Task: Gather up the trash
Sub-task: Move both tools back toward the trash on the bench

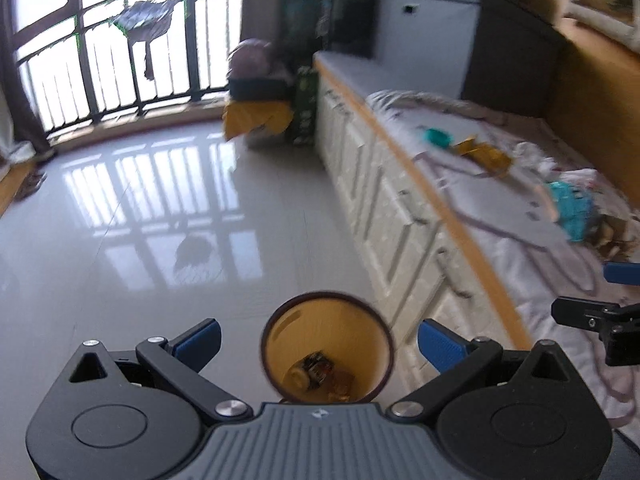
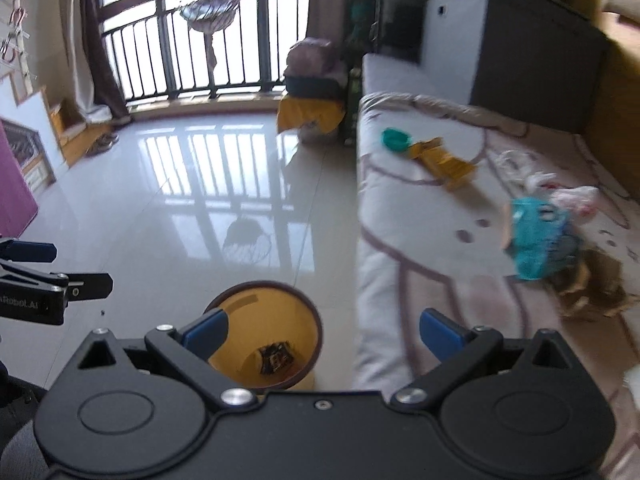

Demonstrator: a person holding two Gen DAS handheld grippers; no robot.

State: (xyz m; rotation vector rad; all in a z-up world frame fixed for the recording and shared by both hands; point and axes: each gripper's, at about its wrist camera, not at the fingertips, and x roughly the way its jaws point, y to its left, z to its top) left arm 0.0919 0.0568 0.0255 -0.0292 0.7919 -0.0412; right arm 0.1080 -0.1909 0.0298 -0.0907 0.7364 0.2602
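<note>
A round bin (image 1: 326, 346) with a yellow inside stands on the floor beside the bed; wrappers lie at its bottom. My left gripper (image 1: 319, 340) hangs open above it, nothing between its fingers. In the right wrist view the bin (image 2: 264, 336) sits under the left fingertip, and my right gripper (image 2: 324, 334) is open and empty. On the bed lie a teal lid (image 2: 394, 139), a yellow wrapper (image 2: 444, 162), a teal packet (image 2: 536, 240), a white plastic bag (image 2: 568, 194) and a brown crumpled piece (image 2: 592, 284). The right gripper shows at the left wrist view's right edge (image 1: 600, 300).
The bed with a white printed blanket (image 2: 420, 220) runs along the right, with drawers (image 1: 380, 208) in its side. Glossy tiled floor (image 2: 200, 200) spreads to the left. A yellow-draped stool with a bag (image 2: 312, 92) stands by the balcony railing (image 2: 192, 52). A grey cabinet (image 2: 512, 40) stands at the bed's head.
</note>
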